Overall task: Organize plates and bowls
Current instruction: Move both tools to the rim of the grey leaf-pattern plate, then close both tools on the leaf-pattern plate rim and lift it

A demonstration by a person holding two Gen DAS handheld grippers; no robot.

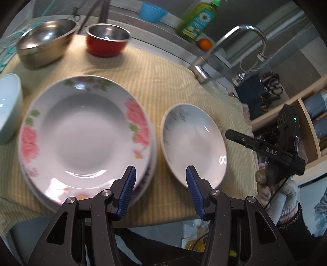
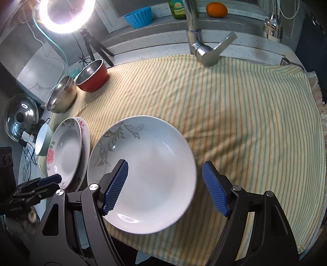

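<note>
Porcelain risk | we see right fingers spread astride leaf plate, unclamped | left fingers spread, empty | rim may slip, strike rose plates.

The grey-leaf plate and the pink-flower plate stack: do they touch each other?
Apart. In the left wrist view a strip of striped cloth shows between the grey-leaf plate and the pink-flower plate stack.

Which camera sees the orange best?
The right wrist view. There the orange sits sharp and whole on the ledge behind the tap. In the left wrist view the orange is small and blurry, beside the green bottle.
</note>
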